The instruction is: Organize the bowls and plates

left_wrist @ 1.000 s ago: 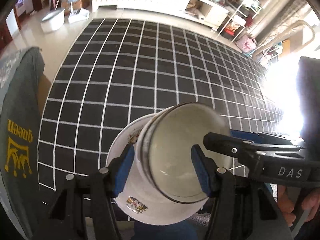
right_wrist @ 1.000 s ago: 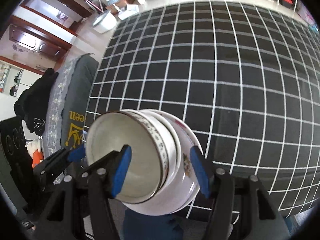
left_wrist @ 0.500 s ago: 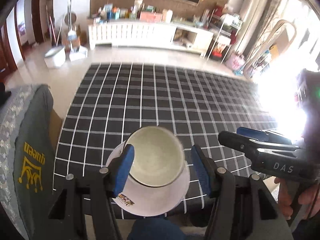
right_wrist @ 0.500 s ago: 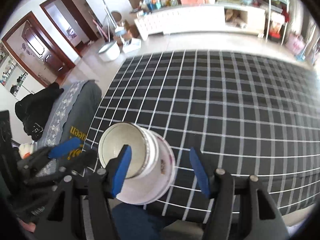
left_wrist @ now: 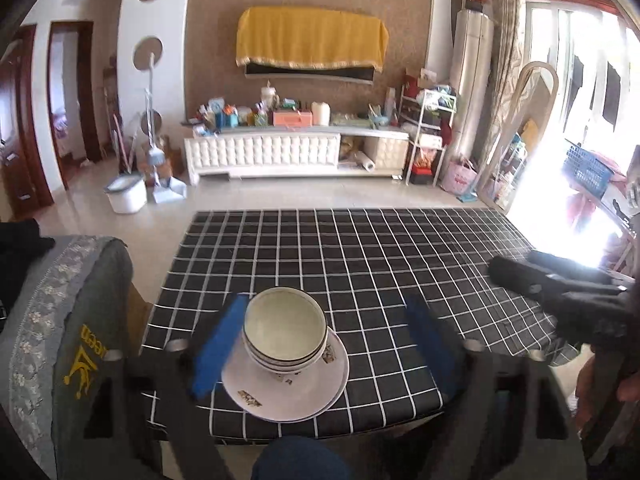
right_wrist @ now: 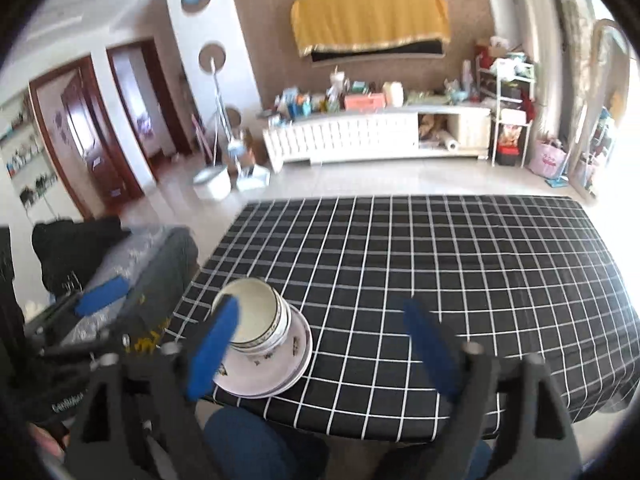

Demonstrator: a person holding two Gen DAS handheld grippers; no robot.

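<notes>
While its blue pads stand spread wide with nothing between them but air, the left gripper (left_wrist: 326,348) hangs released above the near edge of the table (left_wrist: 400,264); the right gripper (right_wrist: 328,344) is likewise splayed and empty. Between the left pads, toward seven o'clock of the tabletop, a stack of bowls (left_wrist: 285,330) sits nested on a stack of white plates (left_wrist: 286,380), whose rim slightly overhangs the near table edge. In the right wrist view the same bowls (right_wrist: 256,320) and plates (right_wrist: 268,364) lie at the eight o'clock corner. A black cloth with white grid lines covers the whole table. At nine o'clock stands a grey chair cover (left_wrist: 80,340) with yellow lettering. Beyond, at twelve o'clock, a white tufted cabinet (left_wrist: 296,152) carries clutter under a yellow-draped screen (left_wrist: 312,44). A mop bucket (left_wrist: 126,194) rests at ten o'clock on the pale floor; bright windows glare at three o'clock.
</notes>
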